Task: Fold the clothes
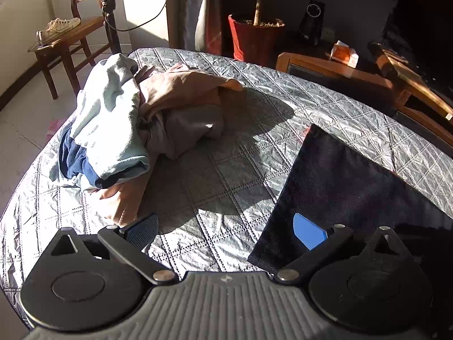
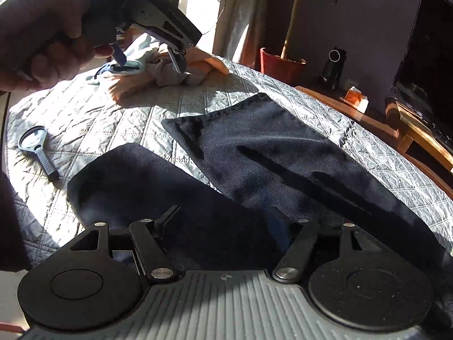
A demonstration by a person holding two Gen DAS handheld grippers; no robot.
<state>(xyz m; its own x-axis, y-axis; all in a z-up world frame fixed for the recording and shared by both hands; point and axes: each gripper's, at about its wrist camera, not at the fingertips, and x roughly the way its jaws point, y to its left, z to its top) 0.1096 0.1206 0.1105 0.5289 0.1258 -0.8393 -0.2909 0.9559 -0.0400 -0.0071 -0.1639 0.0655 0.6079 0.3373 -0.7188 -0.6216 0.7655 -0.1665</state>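
The quilt (image 2: 119, 119) is grey, stitched in diamonds, and covers the whole work surface. On it lies the dark garment (image 2: 283, 164), spread flat with two leg-like panels: one runs from the middle towards the right edge, the other lies nearer the camera. In the left wrist view one corner of it reaches in from the right.

The pile (image 1: 136, 119) of unfolded clothes sits at the far left of the quilt: light blue, tan, grey and navy pieces bunched together, well apart from the dark garment.

The right gripper (image 2: 226, 223) is released, jaws spread, directly above the near panel; no cloth sits between the fingers.

The left gripper (image 1: 226, 232) is also released, jaws wide, over bare quilt beside the garment corner. A hand (image 2: 42, 34) holds it above the pile side.

A magnifier (image 2: 36, 147) lies on the quilt, left of the garment.
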